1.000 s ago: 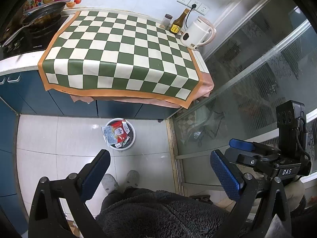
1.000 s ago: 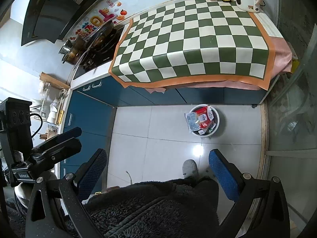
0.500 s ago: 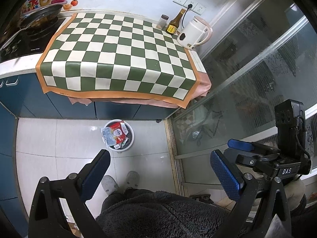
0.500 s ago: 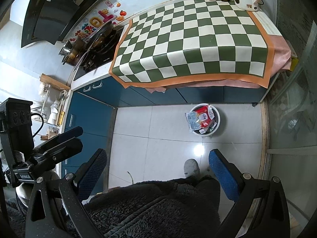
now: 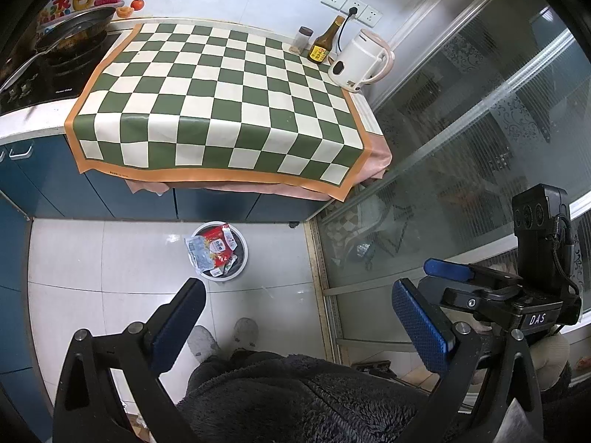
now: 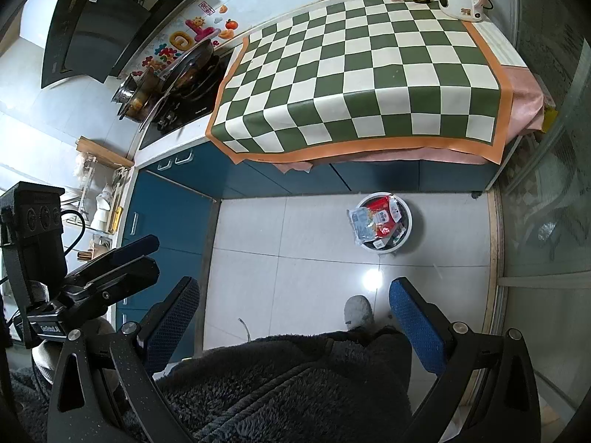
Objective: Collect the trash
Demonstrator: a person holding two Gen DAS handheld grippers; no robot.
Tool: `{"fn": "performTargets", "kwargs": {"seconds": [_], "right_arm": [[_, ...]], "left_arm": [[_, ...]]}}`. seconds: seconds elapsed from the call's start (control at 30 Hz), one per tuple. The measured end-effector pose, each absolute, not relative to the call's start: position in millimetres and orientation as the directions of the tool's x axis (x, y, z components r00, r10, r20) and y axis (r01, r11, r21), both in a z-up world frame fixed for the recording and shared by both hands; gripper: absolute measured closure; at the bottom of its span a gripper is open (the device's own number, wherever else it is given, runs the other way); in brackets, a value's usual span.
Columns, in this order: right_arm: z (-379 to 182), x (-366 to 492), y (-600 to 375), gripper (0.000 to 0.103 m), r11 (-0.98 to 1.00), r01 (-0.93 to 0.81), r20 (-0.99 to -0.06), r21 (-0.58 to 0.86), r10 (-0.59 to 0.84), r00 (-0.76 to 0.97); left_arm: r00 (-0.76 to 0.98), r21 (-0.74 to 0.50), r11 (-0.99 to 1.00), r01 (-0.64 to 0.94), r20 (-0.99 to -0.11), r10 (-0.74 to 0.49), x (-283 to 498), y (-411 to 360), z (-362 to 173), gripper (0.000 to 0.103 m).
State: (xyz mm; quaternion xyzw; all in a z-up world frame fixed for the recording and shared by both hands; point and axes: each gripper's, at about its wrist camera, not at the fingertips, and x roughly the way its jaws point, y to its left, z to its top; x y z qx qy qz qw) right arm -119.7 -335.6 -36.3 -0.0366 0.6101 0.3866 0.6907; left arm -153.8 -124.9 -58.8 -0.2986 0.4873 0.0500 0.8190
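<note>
A small round white bin [image 5: 241,262] [image 6: 405,234] stands on the tiled floor below the counter. It is filled with crumpled wrappers [image 5: 212,249] [image 6: 375,221], red and clear ones. My left gripper [image 5: 295,313] is open and empty, held high above the floor, well back from the bin. My right gripper [image 6: 291,310] is open and empty too, at a similar height. Each gripper shows at the edge of the other's view. The green checkered cloth [image 5: 221,103] [image 6: 369,85] on the counter carries no trash.
A white kettle [image 5: 358,61], a sauce bottle [image 5: 325,42] and a spice jar [image 5: 301,40] stand at the counter's back right. A pan [image 5: 70,33] sits on the stove at left. A glass sliding door [image 5: 461,155] runs along the right. The person's slippers [image 5: 221,336] are below.
Both views have shifted slightly, with the counter and bin sliding a little in frame. Both grippers stay open and empty.
</note>
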Motion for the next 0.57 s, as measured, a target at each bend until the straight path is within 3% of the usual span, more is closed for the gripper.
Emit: {"fn": "performTargets", "kwargs": {"seconds": [0.57], "right_arm": [[-33.5, -122.3, -328.9, 0.000, 0.702, -0.569, -0.867, 0.428, 0.496, -0.039]], "left_arm": [[0.527, -0.441, 0.819, -0.368, -0.824, -0.207, -148.9, -130.2, -51.4, 0.000]]}}
